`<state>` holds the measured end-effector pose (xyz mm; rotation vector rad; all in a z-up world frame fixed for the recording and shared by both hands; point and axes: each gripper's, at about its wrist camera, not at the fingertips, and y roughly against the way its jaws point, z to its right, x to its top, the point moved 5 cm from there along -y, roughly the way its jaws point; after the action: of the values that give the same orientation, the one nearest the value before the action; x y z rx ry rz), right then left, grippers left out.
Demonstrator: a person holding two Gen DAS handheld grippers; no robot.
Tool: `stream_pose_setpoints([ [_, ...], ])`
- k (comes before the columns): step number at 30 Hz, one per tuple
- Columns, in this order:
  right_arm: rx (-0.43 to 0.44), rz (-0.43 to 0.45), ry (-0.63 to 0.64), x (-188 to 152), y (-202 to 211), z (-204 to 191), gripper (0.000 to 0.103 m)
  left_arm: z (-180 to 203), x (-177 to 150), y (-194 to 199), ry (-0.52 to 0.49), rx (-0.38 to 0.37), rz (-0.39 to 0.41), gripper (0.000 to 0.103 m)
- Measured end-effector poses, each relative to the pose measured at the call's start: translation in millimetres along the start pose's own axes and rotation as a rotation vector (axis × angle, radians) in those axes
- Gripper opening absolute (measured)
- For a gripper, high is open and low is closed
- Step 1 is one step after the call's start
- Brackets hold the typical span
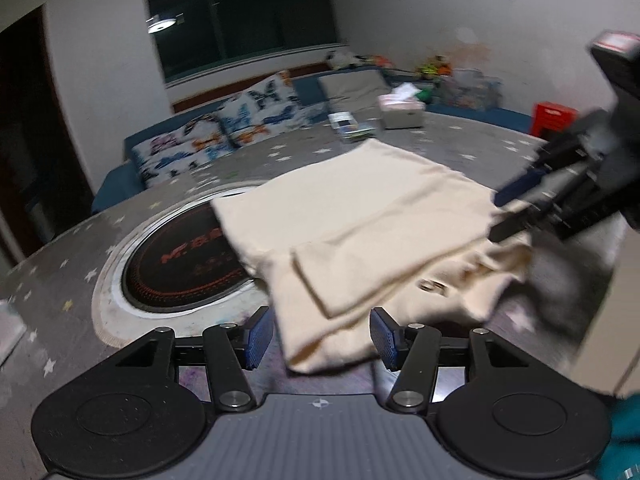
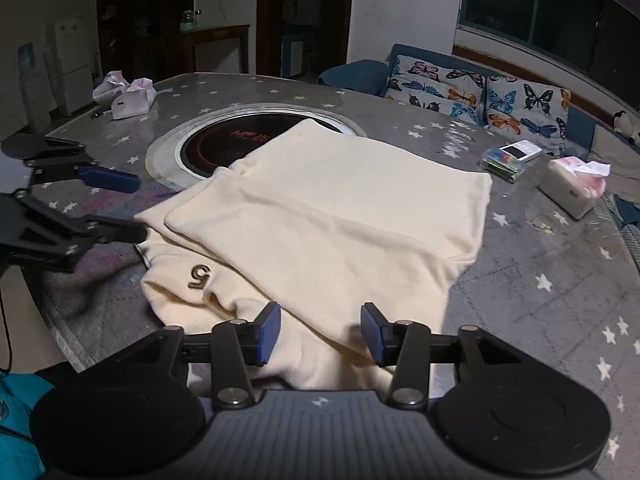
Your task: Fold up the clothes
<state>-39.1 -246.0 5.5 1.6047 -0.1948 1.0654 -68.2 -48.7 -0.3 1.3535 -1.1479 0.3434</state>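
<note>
While the folded cream knitted garment point(image 2: 328, 216) lies near the front edge of the grey star-patterned round table point(image 2: 540, 280), partly covering the black round inset hotplate point(image 2: 224, 140), the left gripper point(image 1: 322, 336) hangs wide open with the cloth's near corner between its blue pads, gripping nothing. The right gripper point(image 2: 320, 332) is likewise wide open over the garment's near edge, holding nothing.

Garment point(image 2: 332, 208): plain cream, with a small dark "5" emblem point(image 2: 200, 276). Bench point(image 2: 540, 280): grey, scattered with white stars. Inset round burner point(image 1: 176, 264): black with red markings, pale rim. Tong pads point(image 2: 269, 332): blue on black arms. Cushions point(image 2: 524, 108): white with multicoloured butterflies.
</note>
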Motion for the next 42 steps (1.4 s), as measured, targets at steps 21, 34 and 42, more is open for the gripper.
stream_pose_setpoints([
  [21,-0.027,-0.015,0.21,-25,28,-12,0.07,31,12,-17,-0.122,-0.085,0.086,0.007],
  [34,-0.009,0.036,0.341,-20,2,-32,0.058,0,34,-26,0.043,-0.137,0.064,0.004],
  [42,0.055,0.025,0.216,-10,-1,-19,0.029,15,1,-1,-0.134,-0.169,0.044,0.044],
])
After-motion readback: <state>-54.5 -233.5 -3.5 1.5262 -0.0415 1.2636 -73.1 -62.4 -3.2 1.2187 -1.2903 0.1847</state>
